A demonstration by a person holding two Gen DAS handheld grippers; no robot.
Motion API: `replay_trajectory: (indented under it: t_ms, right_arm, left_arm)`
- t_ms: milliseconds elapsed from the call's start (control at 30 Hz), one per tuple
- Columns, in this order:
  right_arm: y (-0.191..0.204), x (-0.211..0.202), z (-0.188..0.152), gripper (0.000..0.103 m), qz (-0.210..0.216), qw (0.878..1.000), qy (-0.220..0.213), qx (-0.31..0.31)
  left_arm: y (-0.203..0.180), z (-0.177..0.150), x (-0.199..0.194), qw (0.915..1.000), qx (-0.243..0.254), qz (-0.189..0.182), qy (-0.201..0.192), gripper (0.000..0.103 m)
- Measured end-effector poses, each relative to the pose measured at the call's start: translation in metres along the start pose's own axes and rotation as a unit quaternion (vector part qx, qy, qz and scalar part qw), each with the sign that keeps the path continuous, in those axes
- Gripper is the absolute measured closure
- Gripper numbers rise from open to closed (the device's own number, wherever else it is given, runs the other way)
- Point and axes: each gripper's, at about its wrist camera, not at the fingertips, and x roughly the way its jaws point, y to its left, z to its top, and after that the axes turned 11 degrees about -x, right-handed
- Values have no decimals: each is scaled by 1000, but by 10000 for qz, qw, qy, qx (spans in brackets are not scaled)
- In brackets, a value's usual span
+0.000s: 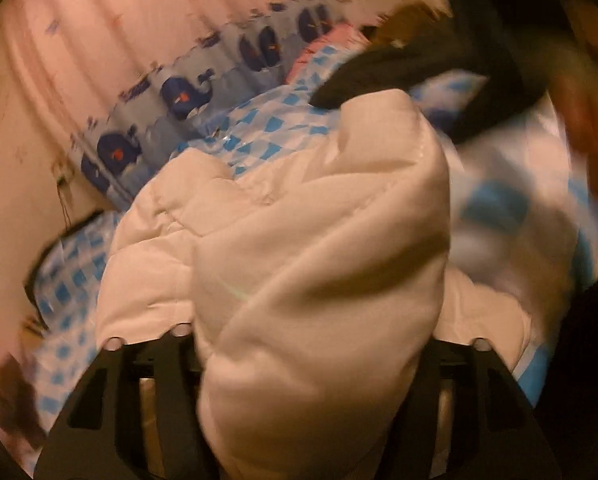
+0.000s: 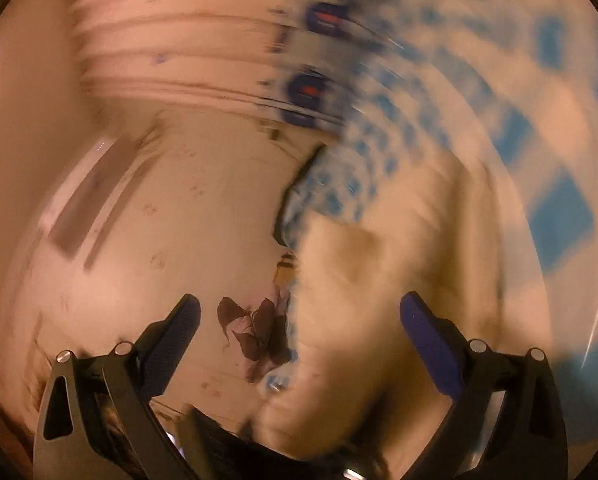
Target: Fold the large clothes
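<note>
Left tongs (image 1: 315,360) are pinching a bunched fold of the white padded jacket (image 1: 291,240), which is hiding their tips. The jacket is lying over the blue-checked bedsheet (image 1: 259,128). Right tongs (image 2: 299,320) are hanging spread w/ nothing between; that view is badly blurred.

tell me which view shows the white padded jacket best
The left wrist view: the white padded jacket fills the centre, its quilted folds readable. The right wrist view shows only a motion-blurred cream mass.
</note>
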Motion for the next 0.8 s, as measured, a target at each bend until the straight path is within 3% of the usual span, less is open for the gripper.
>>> replay_trajectory:
  t_ms: [67, 100, 167, 233, 333, 400, 467, 533, 600, 667, 733, 767, 800]
  right_arm:
    - [18, 16, 8, 7, 270, 9981, 461, -290]
    - [21, 38, 9, 7, 320, 9929, 1079, -375]
    - [7, 73, -1, 7, -69, 9797, 1980, -310]
    - [-19, 95, -16, 7, -652, 9653, 2523, -150]
    - [-26, 106, -28, 7, -890, 9571, 2709, -506]
    - [-15, 105, -33, 8, -1130, 9525, 2698, -854]
    - [-4, 105, -40, 8, -1448, 9432, 2732, -1217]
    - [9, 103, -50, 8, -1908, 9257, 2783, -1710]
    - [14, 100, -57, 9, -2193, 9140, 2780, -1978]
    - [16, 94, -60, 9, -2425, 9042, 2839, -2074]
    - [18, 91, -65, 9, -2610, 8915, 2972, -2209]
    - [19, 86, -62, 8, -2724, 8840, 3092, -2206]
    - [21, 79, -59, 9, -2823, 8794, 3169, -2157]
  left_arm:
    - [-13, -3, 1, 9996, 217, 153, -29, 38]
    - [-15, -3, -2, 9997, 206, 119, -32, 35]
    - [-10, -1, -13, 9998, 88, -158, -51, 32]
    - [2, -1, -35, 9985, 50, -548, -75, 32]
    - [31, -5, -81, 9945, -148, -992, -315, 30]
    - [69, -6, -111, 9891, -698, -1161, -577, 30]
    - [121, -3, -119, 9806, -1457, -1013, -831, 23]
    - [177, -1, -98, 9624, -2398, -959, -843, 23]
    - [214, -5, -65, 9395, -3122, -1219, -712, 23]
    - [219, -11, -25, 9274, -3345, -1620, -426, 27]
    - [194, -18, 6, 9274, -3211, -1920, -49, 32]
    - [174, -19, 11, 9430, -2880, -1666, -71, 31]
    - [163, -22, 12, 9515, -2674, -1517, -109, 31]
